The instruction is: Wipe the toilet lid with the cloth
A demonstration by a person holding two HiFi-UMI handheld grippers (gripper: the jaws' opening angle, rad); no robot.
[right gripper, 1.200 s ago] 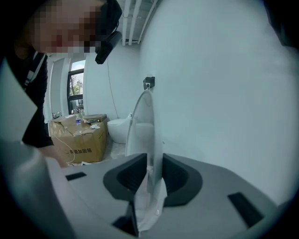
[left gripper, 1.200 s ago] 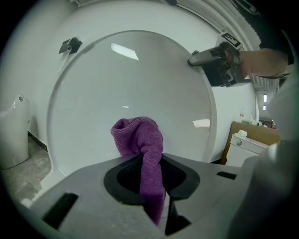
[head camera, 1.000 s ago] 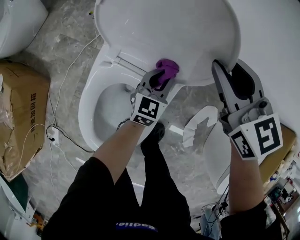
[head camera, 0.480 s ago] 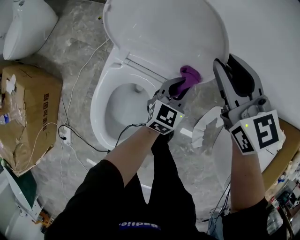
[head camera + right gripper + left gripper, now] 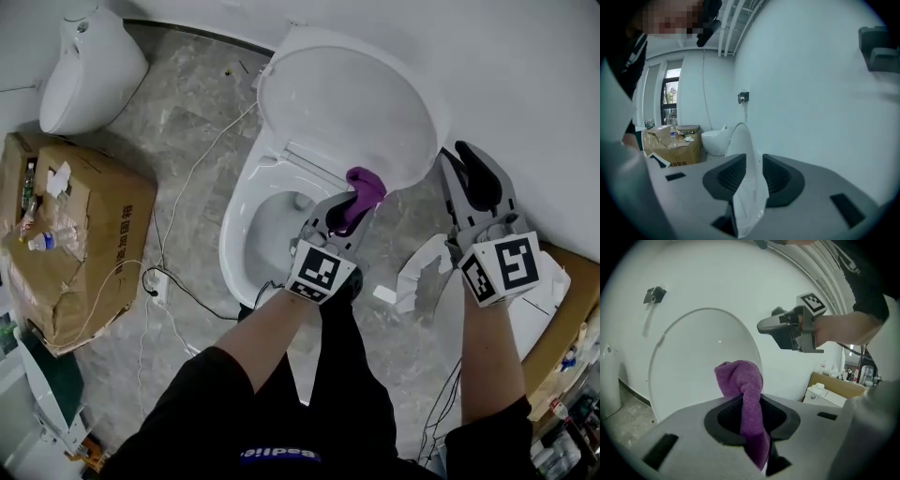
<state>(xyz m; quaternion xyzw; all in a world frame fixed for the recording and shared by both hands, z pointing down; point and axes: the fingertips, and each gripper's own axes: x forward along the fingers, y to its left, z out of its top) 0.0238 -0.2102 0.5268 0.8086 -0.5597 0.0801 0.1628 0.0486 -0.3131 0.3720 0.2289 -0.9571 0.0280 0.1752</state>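
Count: two grippers, one cloth, two toilets, one cardboard box, one bottle.

The left gripper point(image 5: 343, 210), at centre frame in the head view, has its jaws closed on the purple cloth point(image 5: 365, 184). The cloth's bunched end stands out past the fingertips, and a tail hangs down between the pads. That end lies at the lower edge of the raised toilet lid point(image 5: 347, 103), just above the open bowl point(image 5: 272, 225). Whether the cloth touches the lid cannot be told.

The right gripper point(image 5: 457, 156), right of centre, sits at the lid's lower right rim. Its own view shows the jaws drawn close, with the thin white edge of the lid running between the pads.

The second toilet point(image 5: 94, 75) stands in the upper left corner. The cardboard box point(image 5: 89, 234) occupies the left edge, with the bottle point(image 5: 37, 242) lying on top of it. White cables point(image 5: 178, 192) trail across the grey floor between the box and the bowl.

Writing: each gripper's cube shows one black-and-white square marker. The box side carries printed characters, too small to read. The lettering on the person's dark garment, at bottom centre, is not legible.
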